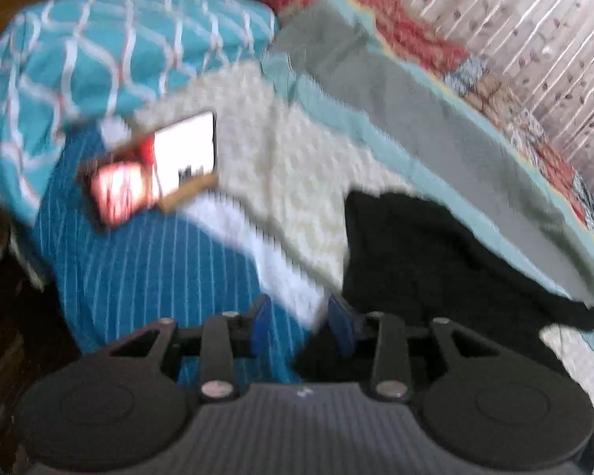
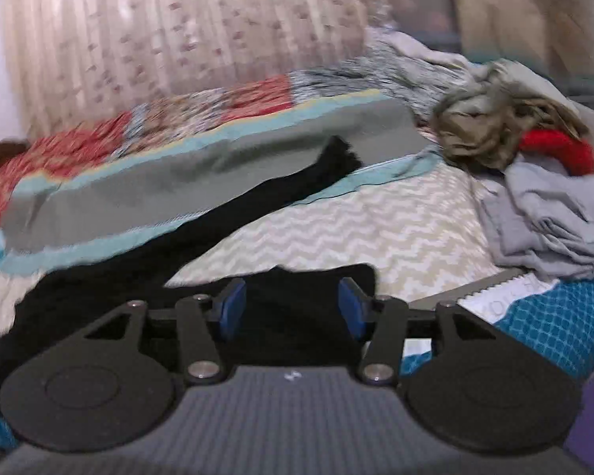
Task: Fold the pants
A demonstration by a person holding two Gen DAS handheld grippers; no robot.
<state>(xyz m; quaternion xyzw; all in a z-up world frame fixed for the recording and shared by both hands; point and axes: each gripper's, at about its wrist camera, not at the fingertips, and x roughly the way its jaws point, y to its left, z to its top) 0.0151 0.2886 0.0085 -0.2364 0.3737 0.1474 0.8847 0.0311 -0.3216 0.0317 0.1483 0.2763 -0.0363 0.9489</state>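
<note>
Black pants (image 2: 202, 233) lie spread on the chevron-patterned bedspread (image 2: 396, 229), one leg reaching away and up onto the folded grey blanket with the teal border (image 2: 186, 182), its cuff resting on that blanket. In the right wrist view the nearer part of the pants sits below and behind the right gripper (image 2: 293, 308), whose blue pads (image 2: 233, 308) stand apart with nothing pinched between them, so the tongs are released. In the left wrist view the pants (image 1: 435, 261) show as a dark mass to the right of the left gripper (image 1: 303, 326); its blue fingers (image 1: 259, 322) are closer together, yet a gap shows between them and no cloth is caught there (the picture is blurred, but the bedding can be seen through the gap), so these tongs are released too. Left of that gripper lies a blue white-striped cloth (image 1: 138, 277), and beyond it a phone with a lit screen (image 1: 186, 154) leans against a teal lattice-print pillow (image 1: 111, 51). On the far right of the bed sits a heap of laundry: an olive garment (image 2: 495, 126), something red (image 2: 558, 150) and a grey garment (image 2: 554, 217). A floral curtain (image 2: 178, 27) hangs behind the bed.
</note>
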